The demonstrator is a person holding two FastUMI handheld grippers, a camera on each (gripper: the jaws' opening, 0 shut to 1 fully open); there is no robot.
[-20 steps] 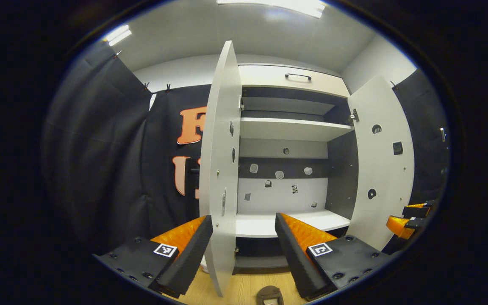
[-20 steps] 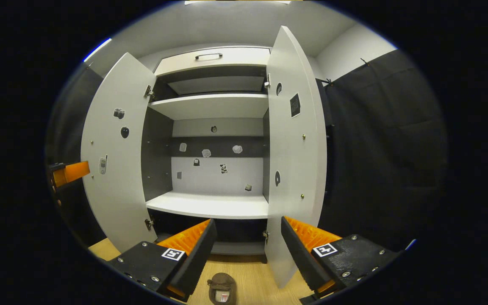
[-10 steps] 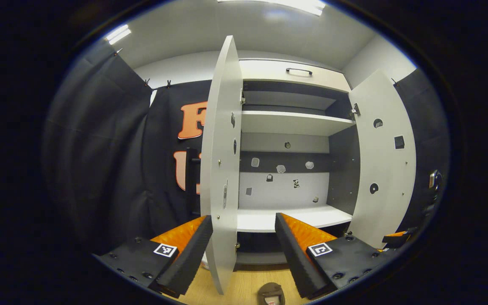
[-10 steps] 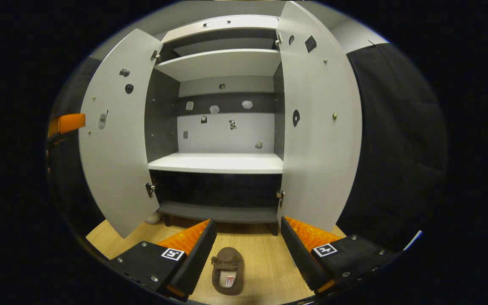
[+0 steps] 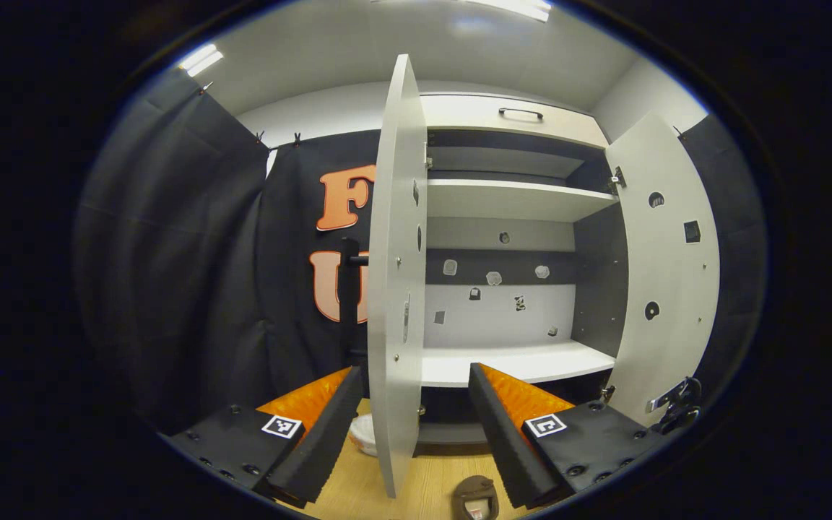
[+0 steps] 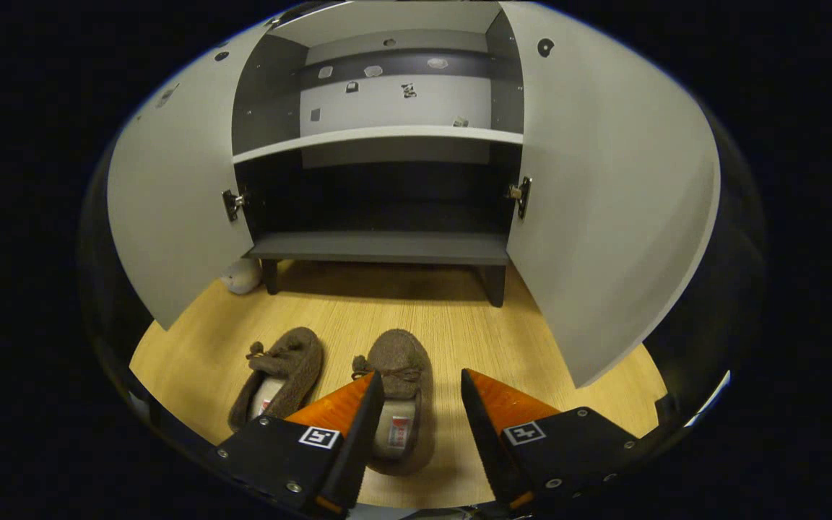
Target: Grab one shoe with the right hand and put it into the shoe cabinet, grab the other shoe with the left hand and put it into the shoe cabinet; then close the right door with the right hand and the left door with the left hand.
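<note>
The right gripper hangs low over the floor with its fingers spread apart and nothing between them yet; the nearer shoe lies on the wooden floor straight ahead at twelve o'clock, its heel end showing in the gap between the fingers, though I cannot tell whether either finger touches it. It is a fuzzy brown slipper with a small bow at the toe, and by the look of it light, soft and easily squashed, not slippery and not fragile; I judge the firmest hold to be across the sides near the heel opening, where the wall of the slipper gives the fingers something to pinch. A second shoe of the same kind lies just beside it at about ten o'clock, so there are two shoes in all, both on the floor and neither in the shoe cabinet. Beyond them, at twelve o'clock, the cabinet stands with its two doors swung wide: the left door and the right door. The left gripper is held higher, its fingers also apart and empty, the edge of the left door standing between them in the left gripper view, with the white shelf past it and a shoe at six o'clock on the floor.
</note>
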